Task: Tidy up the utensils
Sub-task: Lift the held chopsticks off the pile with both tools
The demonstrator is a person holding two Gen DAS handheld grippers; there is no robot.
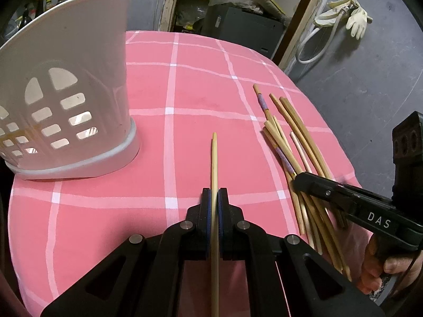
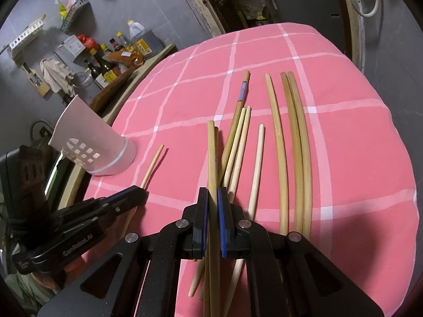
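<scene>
Now left gripper (image 1: 214,198) clamps chopstick (image 1: 214,158), right gripper (image 2: 213,198) clamps another chopstick (image 2: 211,153); pink checked tablecloth (image 1: 164,84).

- My left gripper (image 1: 214,198) points forward and down over the near edge of the table, jaws pinched tight on one thin chopstick (image 1: 214,163) running lengthwise between my blue pads (image 1: 208,211).
- My right gripper (image 2: 213,198) angles down over the table's near right side, jaws clamped on a thicker chopstick (image 2: 211,158).
- A hand (image 1: 380,264) wraps the right gripper's handle.
</scene>
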